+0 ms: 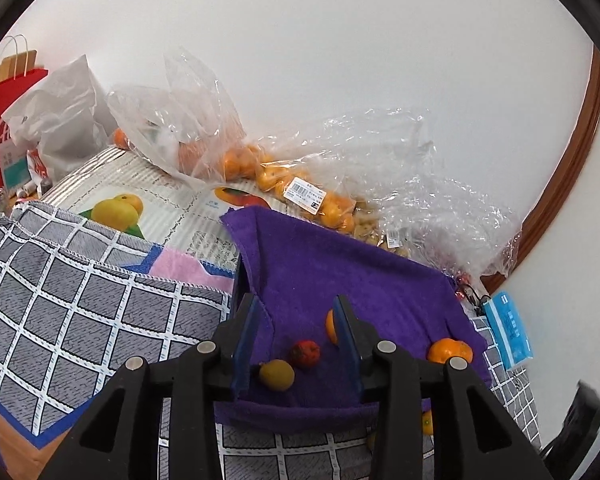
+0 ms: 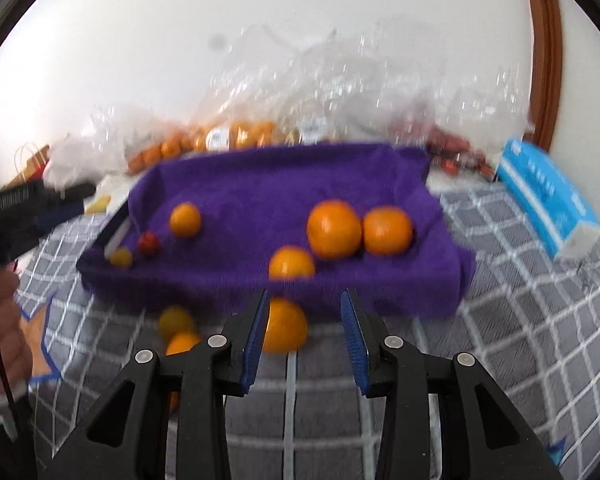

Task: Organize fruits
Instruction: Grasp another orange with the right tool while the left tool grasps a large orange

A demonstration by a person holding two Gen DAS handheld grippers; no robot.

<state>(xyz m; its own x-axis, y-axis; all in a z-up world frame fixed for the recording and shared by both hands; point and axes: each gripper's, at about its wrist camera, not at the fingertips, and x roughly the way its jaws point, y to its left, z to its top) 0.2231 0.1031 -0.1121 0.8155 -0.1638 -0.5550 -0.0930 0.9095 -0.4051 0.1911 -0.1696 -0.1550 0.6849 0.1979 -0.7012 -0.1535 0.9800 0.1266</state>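
Checked tablecloth, purple towel-lined tray lying crosswise, oranges inside

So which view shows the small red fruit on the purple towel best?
The left wrist view: the small red fruit sits sharp and close on the purple towel. The right wrist view shows it small, blurred, at the towel's left end.

Oranges, small red fruit and yellow fruit on purple towel-lined tray

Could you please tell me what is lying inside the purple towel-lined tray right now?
On the purple towel: four oranges, a small red fruit and a small yellow fruit. The towel hides the tray beneath.
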